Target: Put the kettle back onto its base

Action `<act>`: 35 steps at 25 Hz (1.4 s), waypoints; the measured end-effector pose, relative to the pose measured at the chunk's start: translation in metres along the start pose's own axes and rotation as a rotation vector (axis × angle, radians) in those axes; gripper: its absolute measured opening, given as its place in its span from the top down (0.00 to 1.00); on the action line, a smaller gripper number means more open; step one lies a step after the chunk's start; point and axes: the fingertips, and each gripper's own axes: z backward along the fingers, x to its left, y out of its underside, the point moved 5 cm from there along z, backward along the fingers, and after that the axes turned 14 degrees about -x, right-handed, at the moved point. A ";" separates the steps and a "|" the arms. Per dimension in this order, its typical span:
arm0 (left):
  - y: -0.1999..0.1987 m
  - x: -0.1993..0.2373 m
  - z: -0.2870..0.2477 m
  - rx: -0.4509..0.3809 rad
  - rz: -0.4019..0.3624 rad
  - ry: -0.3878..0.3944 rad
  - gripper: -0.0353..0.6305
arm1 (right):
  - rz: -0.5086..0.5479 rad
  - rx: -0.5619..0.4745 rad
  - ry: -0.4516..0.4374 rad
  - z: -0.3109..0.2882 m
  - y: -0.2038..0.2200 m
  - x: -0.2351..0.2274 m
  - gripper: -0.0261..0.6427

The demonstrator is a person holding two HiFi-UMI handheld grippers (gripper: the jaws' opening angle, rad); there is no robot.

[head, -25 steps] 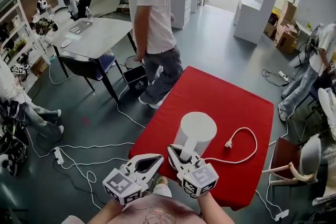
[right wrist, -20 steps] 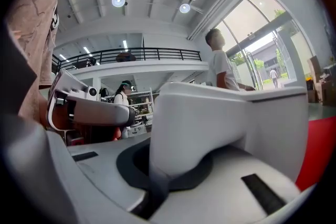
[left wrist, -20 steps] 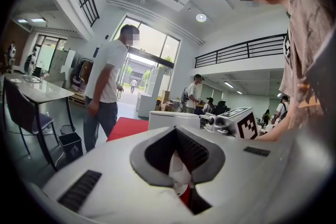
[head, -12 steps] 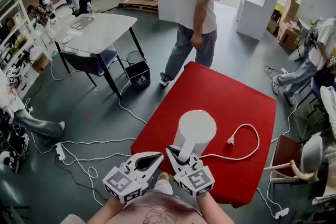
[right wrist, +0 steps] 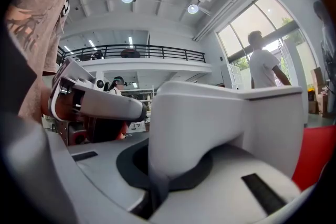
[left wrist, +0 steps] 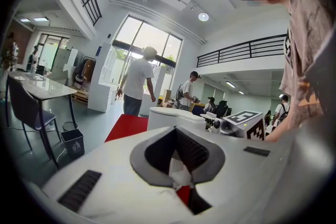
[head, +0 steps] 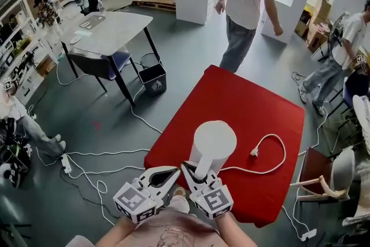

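Observation:
A white kettle (head: 214, 144) stands upright on the red table (head: 254, 107), near its front edge. My right gripper (head: 194, 173) is shut on the kettle's handle (right wrist: 176, 160), low at the side facing me; the kettle body (right wrist: 262, 123) fills the right gripper view. A white cord with a plug (head: 252, 152) runs out from under the kettle to the right. The base is hidden beneath the kettle. My left gripper (head: 171, 175) hangs just left of the right one at the table's front edge, shut on nothing. The kettle (left wrist: 170, 118) shows ahead in the left gripper view.
A person (head: 248, 3) walks past the far side of the table. Another person (head: 341, 61) stands at the right. A grey table (head: 110, 32) with a chair and a black bin (head: 152, 79) stands at the back left. Cables (head: 104, 162) lie on the floor to the left.
The person behind the table has walked from left to right. My right gripper with the kettle has shifted slightly toward me. The left gripper has stayed put.

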 end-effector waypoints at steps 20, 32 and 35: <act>-0.001 -0.017 0.015 -0.010 -0.011 0.005 0.96 | 0.005 0.024 0.038 0.025 0.015 0.019 0.94; -0.003 -0.025 0.026 -0.013 -0.016 -0.009 0.97 | 0.032 0.043 0.034 0.032 0.023 0.024 0.93; -0.003 -0.028 0.028 -0.016 -0.013 -0.014 0.97 | 0.036 0.054 0.022 0.034 0.024 0.025 0.91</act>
